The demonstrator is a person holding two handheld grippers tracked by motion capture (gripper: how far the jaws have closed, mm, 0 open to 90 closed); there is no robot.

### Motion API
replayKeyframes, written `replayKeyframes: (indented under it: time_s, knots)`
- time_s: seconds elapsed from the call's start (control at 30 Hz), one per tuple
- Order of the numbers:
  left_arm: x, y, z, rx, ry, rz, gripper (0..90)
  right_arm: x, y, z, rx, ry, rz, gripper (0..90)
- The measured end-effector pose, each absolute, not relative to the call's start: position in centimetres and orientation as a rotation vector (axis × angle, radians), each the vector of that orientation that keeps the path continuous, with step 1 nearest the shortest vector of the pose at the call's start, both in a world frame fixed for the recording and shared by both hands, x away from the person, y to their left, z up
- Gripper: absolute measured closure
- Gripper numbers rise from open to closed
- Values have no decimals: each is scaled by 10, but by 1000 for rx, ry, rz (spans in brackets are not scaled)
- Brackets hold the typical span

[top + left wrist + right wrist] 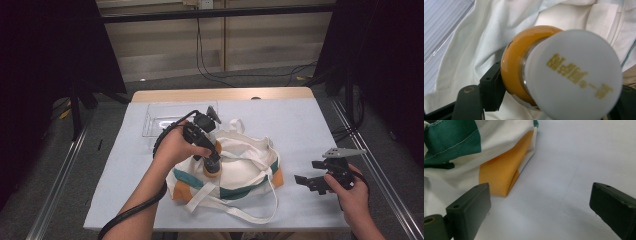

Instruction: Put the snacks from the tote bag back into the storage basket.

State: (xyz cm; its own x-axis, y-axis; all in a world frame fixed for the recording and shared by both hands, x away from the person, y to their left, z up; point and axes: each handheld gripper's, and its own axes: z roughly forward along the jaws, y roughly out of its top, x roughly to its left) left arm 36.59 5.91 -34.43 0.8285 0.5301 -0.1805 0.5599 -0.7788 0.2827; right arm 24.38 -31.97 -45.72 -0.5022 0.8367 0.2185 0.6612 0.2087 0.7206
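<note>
We see a pale table (300,120) with dark curtains either side and a grey floor beyond; its right half lies bare; one clear tray (165,117) sits far left; one tote bag (250,170) lies mid-table; our left gripper (212,162) clamps one orange bottle (514,67) over the bag; our right gripper (312,182) gapes, holding nothing.

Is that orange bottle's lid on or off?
On. The white cap sits on the orange bottle, which the left gripper holds over the cloth bag.
</note>
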Motion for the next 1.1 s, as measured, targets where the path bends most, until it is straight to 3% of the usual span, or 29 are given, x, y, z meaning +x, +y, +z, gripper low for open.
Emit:
replayKeyframes:
  time_s: [1.1]
  knots:
    - [375,65,-314,2688,824,-133,301,243,-318,-456,1425,2264,1167,35]
